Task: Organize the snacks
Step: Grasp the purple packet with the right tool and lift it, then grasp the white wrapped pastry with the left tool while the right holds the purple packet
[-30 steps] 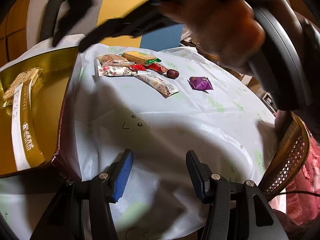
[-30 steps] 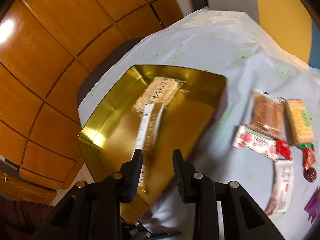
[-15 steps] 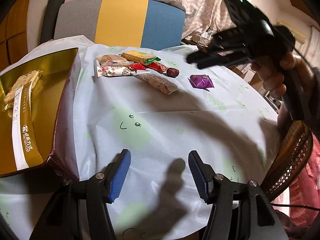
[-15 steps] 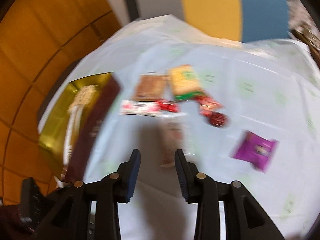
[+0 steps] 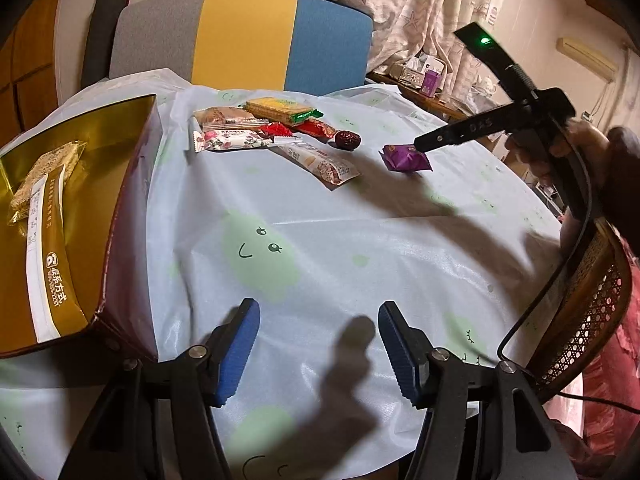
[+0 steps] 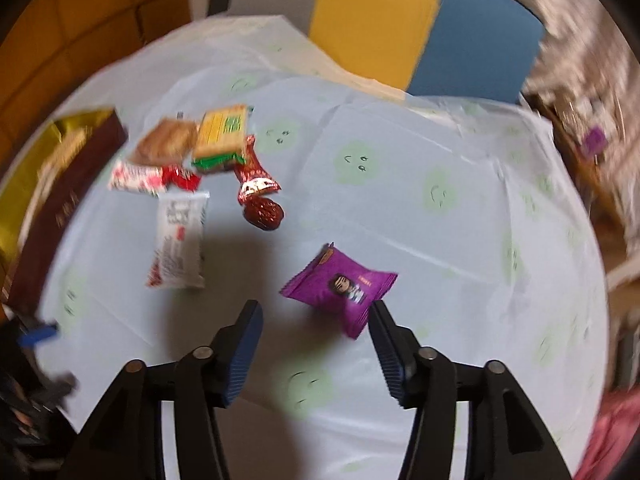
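Gold box (image 6: 60, 152) (left edge) blurred, partly cropped

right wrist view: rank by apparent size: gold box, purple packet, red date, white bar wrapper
1. purple packet, white bar wrapper: look alike, unranked; packet is nearer
2. red date
gold box: cropped, blurred, unrankable

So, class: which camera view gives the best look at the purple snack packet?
The right wrist view: the purple snack packet lies close and large just beyond the opening right gripper, its printed front visible. The left wrist view shows it small and far across the table, partly behind a gripper finger.
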`<state>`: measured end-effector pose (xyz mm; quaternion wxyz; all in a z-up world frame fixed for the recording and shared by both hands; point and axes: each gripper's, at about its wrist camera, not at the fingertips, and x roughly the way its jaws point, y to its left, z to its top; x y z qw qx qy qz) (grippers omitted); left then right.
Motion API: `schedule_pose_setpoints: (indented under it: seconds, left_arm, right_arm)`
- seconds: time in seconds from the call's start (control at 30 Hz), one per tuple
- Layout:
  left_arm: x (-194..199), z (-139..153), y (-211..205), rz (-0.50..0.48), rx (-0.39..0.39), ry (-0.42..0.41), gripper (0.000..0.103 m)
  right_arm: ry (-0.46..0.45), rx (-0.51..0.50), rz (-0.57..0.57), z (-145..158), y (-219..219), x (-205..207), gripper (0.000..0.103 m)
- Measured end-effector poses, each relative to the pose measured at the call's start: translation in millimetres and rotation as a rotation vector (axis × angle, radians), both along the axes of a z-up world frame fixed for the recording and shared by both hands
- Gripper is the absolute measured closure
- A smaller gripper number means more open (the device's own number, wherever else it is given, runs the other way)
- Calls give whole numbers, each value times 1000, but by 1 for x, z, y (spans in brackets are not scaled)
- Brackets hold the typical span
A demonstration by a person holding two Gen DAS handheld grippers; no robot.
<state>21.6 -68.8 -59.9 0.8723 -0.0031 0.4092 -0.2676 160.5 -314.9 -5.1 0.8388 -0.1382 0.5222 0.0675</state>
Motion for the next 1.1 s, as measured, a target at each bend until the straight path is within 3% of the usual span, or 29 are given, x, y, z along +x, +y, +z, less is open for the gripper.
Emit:
schedule_pose_setpoints:
  seconds: [0.23,0.4,0.47,0.57,0.73,0.93,1.1]
  left_arm:
    - [0,0,-2,-2,18,5,40]
    - [-1,1,-4,-6,29,6,39]
    - [0,1,-3,-5,27,9,39]
    - [0,0,-5,-9,29,9,36]
    - [-1,0,-9,-11,50,0,32]
    - [3,4,-13,2,81,30,32]
    - [20,29,-23,16,81,43,33]
  right_arm:
    - [88,-210,204,-23,15,17,39]
    - [135,-278,243,-39,15,34,41]
    - [127,-293,229,-43,12,37,57]
    - [112,-256,186,-42,4,37,62]
    - [75,-217,112,-42,-6,20,63]
    - [27,-69,-4,-43,-30,15,62]
    - [17,-94,7,-45,-31,19,62]
